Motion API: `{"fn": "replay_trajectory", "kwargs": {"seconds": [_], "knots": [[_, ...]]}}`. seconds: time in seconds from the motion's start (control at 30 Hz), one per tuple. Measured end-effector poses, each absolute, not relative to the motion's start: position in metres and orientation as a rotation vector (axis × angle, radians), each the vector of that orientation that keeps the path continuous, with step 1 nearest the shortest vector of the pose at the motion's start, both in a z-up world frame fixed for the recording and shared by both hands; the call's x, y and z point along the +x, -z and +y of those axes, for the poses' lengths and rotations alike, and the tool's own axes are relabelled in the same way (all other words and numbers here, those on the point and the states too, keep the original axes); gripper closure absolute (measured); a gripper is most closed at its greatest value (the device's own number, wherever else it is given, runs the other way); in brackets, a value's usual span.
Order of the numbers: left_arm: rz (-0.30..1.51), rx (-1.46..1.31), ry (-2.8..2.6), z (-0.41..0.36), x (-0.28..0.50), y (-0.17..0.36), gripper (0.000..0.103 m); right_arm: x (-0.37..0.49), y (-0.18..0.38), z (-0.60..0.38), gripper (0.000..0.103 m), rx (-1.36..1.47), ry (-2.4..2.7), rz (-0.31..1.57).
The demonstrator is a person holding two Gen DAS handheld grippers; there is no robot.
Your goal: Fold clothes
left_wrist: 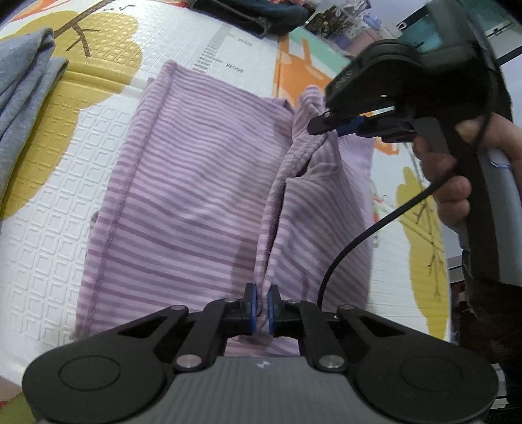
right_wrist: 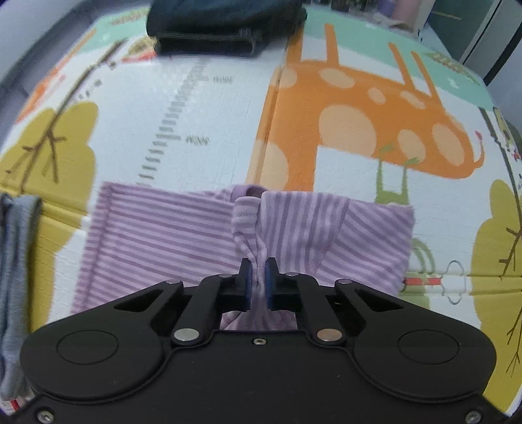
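A purple striped garment [left_wrist: 195, 182] lies spread on the patterned play mat [left_wrist: 65, 182]. My left gripper [left_wrist: 261, 306] is shut on a raised fold of the garment at its near edge. My right gripper [left_wrist: 321, 125], held by a hand [left_wrist: 450, 182], is shut on the same ridge of cloth farther off and lifts it a little. In the right wrist view the purple striped garment [right_wrist: 169, 234] lies below, and the right gripper [right_wrist: 257, 280] pinches a bunched fold between its blue pads [right_wrist: 269, 283].
A folded grey garment [left_wrist: 23, 107] lies on the mat at the left, seen also as the grey garment [right_wrist: 16, 280]. A folded dark denim piece [right_wrist: 225, 26] sits at the mat's far edge. A black cable [left_wrist: 375, 228] hangs from the right gripper.
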State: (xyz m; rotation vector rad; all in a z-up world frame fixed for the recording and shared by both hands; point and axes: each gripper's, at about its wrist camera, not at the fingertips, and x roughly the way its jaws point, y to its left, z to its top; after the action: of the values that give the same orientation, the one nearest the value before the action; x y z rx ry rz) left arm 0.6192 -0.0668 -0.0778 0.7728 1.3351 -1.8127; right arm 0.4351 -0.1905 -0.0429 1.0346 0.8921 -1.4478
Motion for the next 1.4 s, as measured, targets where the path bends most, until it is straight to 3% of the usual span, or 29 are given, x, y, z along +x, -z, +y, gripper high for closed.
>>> {"fn": "replay_trajectory", "kwargs": {"seconds": [0.23, 0.57, 1.07, 1.4], "knots": [[1.321, 0.73, 1.806, -0.055, 0.631, 0.061, 0.096, 0.437, -0.005, -0.169, 0.096, 0.996, 1.39, 0.798], [1.323, 0.656, 1.662, -0.041, 0.674, 0.057, 0.095, 0.489, -0.011, -0.173, 0.096, 0.977, 1.253, 0.764], [1.324, 0.557, 1.464, -0.053, 0.727, 0.072, 0.094, 0.533, 0.027, -0.205, 0.095, 1.05, 1.185, 0.715], [1.31, 0.584, 1.353, -0.073, 0.735, 0.098, 0.085, 0.539, 0.08, -0.229, 0.093, 1.14, 1.194, 0.667]]}}
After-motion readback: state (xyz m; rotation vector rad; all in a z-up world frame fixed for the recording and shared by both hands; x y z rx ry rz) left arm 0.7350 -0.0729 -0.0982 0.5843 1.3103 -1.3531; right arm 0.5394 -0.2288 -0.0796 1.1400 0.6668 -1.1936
